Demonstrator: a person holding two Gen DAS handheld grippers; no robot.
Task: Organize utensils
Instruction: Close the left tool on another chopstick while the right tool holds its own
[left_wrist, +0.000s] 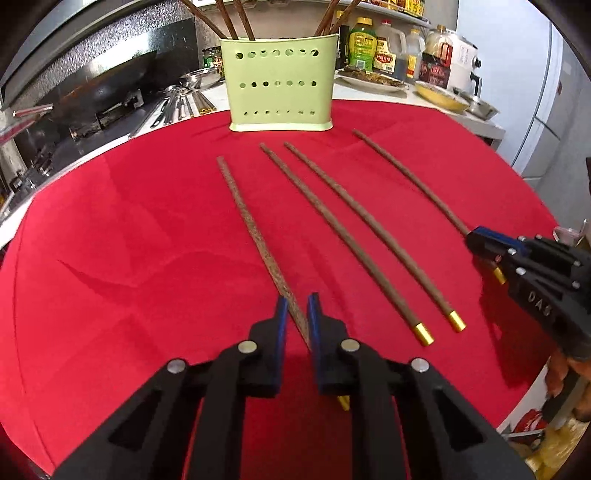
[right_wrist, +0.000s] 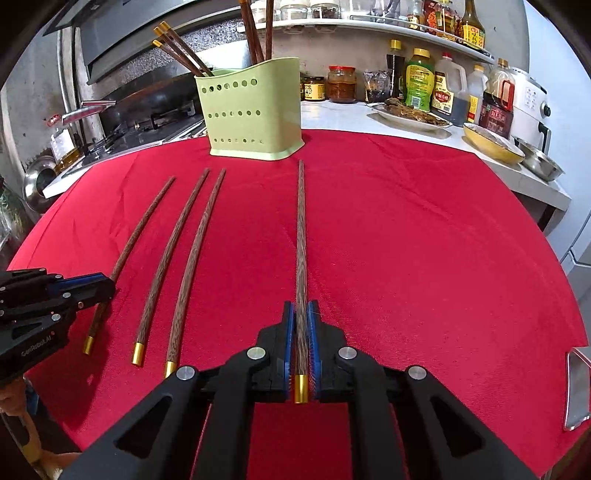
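Start on the left. Your left gripper (left_wrist: 297, 306) has its fingers around the far-left chopstick (left_wrist: 255, 236), near the gold end. There is a small gap on each side, so they are not squeezing it yet. Close them slowly and keep the stick in the middle of the blue pads. It is thin and round, and I think it can roll away if you push from one side only.

Next come the two middle chopsticks (left_wrist: 354, 236). They lie side by side, close but apart, on the red cloth (left_wrist: 129, 240) that covers the surface. Nobody touches them. Leave them for later.

On the right, your right gripper (right_wrist: 301, 314) has its fingers closed tight on the right chopstick (right_wrist: 301, 236). The stick points straight ahead along the fingers, and its gold cap sits back between them. (That is a good, straight hold.) I cannot tell if the stick is lifted off the cloth yet.

Lift each stick flat and gently, then tip it up so the thin end goes down into the green holder (right_wrist: 251, 114). Aim for an open spot, because other chopsticks already stand inside it.

All the sticks are dark brown wood with a grainy look, long and skinny, with shiny gold caps. The cloth is soft and woven with a few wrinkles. The holder is smooth plastic with rows of round holes.
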